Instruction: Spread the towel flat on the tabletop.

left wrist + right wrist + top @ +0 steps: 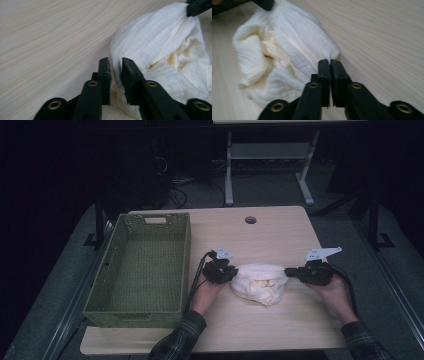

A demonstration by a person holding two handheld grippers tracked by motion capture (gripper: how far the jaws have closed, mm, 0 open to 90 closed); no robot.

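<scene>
Here the white cloth (260,283) lies bunched, creamy folds inside.

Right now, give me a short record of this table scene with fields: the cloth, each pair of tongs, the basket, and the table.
cloth: white cloth, crumpled in a heap on the table between the two hands
left tongs: left tongs at the cloth's left edge, jaws slightly apart with a fold of cloth between them, not pressed
right tongs: right tongs at the cloth's right edge, jaws nearly together, cloth edge at their tips
basket: green basket, left of the cloth, nothing in it
table: light wooden table, round hole near far edge
</scene>
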